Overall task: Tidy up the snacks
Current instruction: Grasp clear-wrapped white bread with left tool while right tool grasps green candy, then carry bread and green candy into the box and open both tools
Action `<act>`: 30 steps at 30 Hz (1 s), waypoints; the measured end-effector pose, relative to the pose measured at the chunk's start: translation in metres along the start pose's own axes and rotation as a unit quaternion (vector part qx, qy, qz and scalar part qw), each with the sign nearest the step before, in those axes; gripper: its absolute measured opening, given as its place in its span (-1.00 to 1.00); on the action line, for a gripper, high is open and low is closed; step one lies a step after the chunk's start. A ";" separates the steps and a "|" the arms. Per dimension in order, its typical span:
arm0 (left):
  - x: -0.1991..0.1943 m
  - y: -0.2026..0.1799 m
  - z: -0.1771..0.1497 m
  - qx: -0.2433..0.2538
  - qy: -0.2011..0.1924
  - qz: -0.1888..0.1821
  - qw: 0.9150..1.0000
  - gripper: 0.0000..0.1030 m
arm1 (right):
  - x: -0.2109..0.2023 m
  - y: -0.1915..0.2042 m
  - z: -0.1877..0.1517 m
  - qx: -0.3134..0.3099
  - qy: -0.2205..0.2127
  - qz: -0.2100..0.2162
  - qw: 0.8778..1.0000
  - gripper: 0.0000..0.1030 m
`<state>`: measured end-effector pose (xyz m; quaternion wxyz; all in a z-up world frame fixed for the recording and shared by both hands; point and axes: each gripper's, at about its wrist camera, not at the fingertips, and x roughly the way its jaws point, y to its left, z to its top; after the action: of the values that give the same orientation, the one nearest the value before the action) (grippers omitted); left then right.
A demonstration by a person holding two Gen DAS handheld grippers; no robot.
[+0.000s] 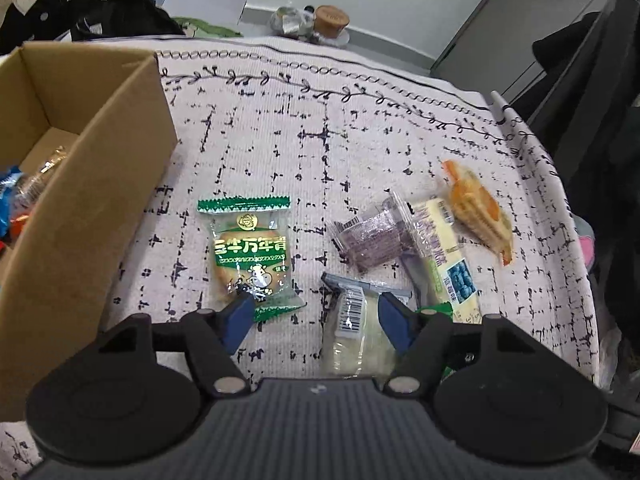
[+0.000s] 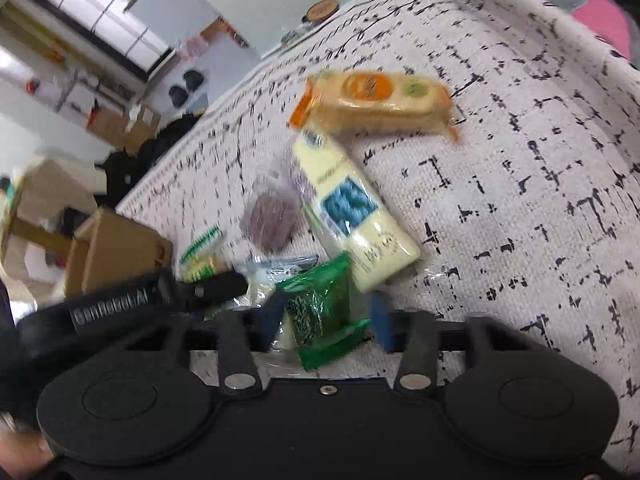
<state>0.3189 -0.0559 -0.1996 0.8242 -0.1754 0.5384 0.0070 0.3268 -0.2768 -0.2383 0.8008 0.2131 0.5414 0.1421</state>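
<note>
Fingers of the left gripper [image 1: 316, 314] were spread above a clear barcoded snack pack [image 1: 354, 334], green-and-white biscuit packet [image 1: 251, 256] beyond its left finger, cardboard box [image 1: 72, 152] further left, right gripper [image 2: 326, 316] spread around a green packet [image 2: 324, 308], blueberry bar [image 2: 352, 216] beyond.

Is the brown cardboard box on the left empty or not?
Not empty. The open-topped brown cardboard box already holds wrapped snacks: a blue packet and a clear-wrapped one show inside it.

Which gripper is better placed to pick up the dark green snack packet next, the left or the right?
Probably the right gripper: the dark green packet lies between its open fingers. The left gripper is open over a pale packet instead.
</note>
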 end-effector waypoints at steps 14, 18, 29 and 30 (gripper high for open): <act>0.022 -0.042 -0.002 0.070 0.041 0.022 0.996 0.34 | -0.034 -0.020 -0.010 0.056 -0.029 -0.059 0.996 -0.48; 0.029 -0.047 -0.009 0.100 0.043 0.046 0.993 0.33 | -0.021 -0.015 -0.008 0.054 -0.012 -0.078 0.995 -0.28; 0.000 -0.024 -0.017 0.070 0.024 0.042 0.996 -0.10 | -0.029 0.012 -0.016 0.007 -0.032 -0.099 0.995 -0.47; -0.005 -0.022 -0.017 0.068 0.020 0.040 0.997 -0.10 | -0.033 0.014 -0.017 0.010 -0.037 -0.095 0.995 -0.48</act>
<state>0.3059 -0.0813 -0.1952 0.8224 -0.0972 0.5605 -0.0006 0.2981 -0.2767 -0.2102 0.8280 0.1736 0.5306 0.0523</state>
